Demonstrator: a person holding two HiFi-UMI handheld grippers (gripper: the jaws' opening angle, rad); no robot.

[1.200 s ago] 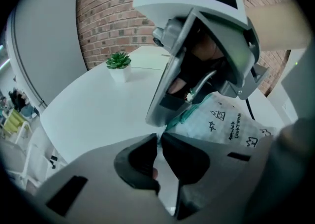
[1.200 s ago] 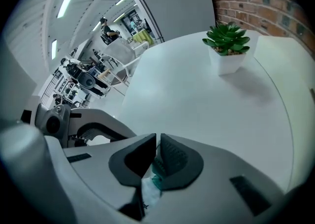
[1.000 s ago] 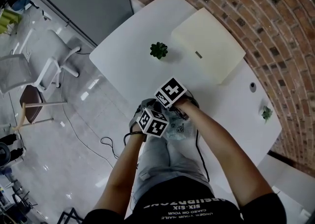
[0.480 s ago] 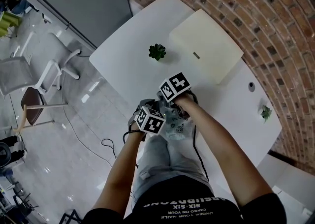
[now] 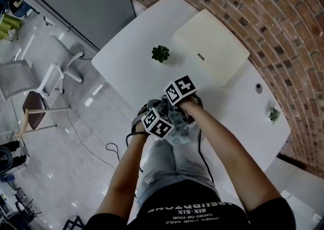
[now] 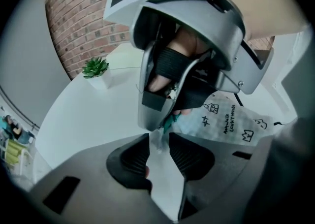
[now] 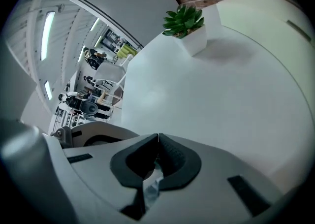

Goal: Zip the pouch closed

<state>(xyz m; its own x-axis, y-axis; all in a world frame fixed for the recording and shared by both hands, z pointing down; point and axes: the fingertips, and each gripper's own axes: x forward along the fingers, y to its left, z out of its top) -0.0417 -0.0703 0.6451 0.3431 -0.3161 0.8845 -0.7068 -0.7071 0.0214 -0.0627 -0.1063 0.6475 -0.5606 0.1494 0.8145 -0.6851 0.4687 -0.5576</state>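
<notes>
Both marker cubes have rolled slightly since the earlier head views while hardly changing place, and the left claw [image 6: 158,150] has just been opening. Its ribbed black pads now stand apart, with only a thin sliver of the translucent plastic pouch printed with black crowns and lettering [image 6: 227,119] running loose between them, not pinched. The right claw [image 7: 157,156] is closed on a crumpled fold of that clear film. In the left gripper view it sits at 12 o'clock of the left jaws, its tips right beside a small teal zip piece [image 6: 167,122]; whether that is the slider or the track's end I cannot tell. The pouch hangs between the two claws off the near rim of the white curved worktop [image 5: 134,54], at about 5 o'clock from the small green potted plant [image 5: 160,53]. With one hold released, the pouch probably depends on the right claw alone. Slippery film could creep out of that pinch and the pouch could sag or twist. If the left claw recloses on loose film instead of the zip, the track would likely bunch and the slider jam.
</notes>
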